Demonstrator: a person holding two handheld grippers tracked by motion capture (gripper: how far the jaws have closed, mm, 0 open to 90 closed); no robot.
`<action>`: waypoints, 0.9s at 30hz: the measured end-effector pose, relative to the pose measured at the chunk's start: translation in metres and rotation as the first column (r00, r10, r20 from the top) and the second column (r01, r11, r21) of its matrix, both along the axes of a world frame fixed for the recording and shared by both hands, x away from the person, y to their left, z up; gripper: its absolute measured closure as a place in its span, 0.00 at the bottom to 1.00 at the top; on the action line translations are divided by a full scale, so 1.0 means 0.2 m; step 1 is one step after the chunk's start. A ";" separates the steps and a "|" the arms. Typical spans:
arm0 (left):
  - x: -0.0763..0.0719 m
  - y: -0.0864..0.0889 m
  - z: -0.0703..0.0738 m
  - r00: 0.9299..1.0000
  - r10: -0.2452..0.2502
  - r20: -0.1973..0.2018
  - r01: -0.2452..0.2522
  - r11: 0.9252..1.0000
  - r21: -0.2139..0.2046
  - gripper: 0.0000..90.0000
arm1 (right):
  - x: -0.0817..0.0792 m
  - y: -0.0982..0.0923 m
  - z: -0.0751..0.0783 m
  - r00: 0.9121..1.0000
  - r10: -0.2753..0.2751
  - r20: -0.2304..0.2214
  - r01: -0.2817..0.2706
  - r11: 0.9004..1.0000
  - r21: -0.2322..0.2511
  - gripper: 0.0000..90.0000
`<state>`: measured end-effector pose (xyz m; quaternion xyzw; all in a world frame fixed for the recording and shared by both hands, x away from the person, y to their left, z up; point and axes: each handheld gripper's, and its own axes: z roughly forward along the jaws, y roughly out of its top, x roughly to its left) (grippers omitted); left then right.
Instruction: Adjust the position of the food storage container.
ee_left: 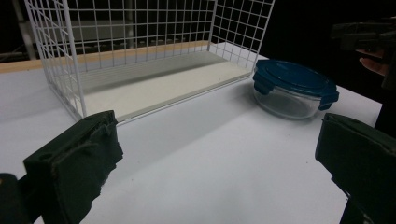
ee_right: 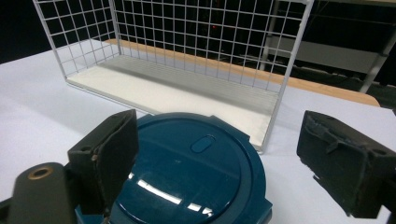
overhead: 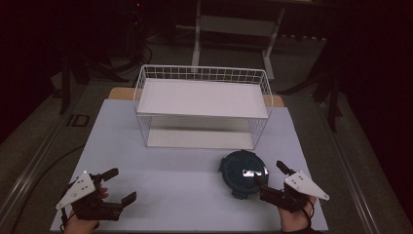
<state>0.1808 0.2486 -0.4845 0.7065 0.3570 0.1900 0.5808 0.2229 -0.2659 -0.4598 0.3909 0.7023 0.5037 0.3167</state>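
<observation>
Just ahead of the right tool (overhead: 273, 174), whose jaws stood open and empty, sat the round container (overhead: 243, 172), far from the open left tool (overhead: 119, 185).

White wire-grid shelf rack (overhead: 202, 105): two solid white tiers, open front, standing on the white table (overhead: 160, 180) well beyond the fingertips, toward its far edge. Wooden board edge (overhead: 119, 93) behind the rack. White-framed stand (overhead: 234, 29) on the dark floor farther back.

I'm seeing dim pictures with black surroundings. Overhead light is glaring on the blue lid (overhead: 243, 171); the near fingers (ee_left: 74, 163) are looking soft.
</observation>
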 end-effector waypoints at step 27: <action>-0.01 0.00 0.01 1.000 -0.009 0.023 0.009 1.000 -0.002 0.00 | 0.09 -0.01 0.24 0.997 0.064 0.033 -0.064 0.998 -0.014 0.12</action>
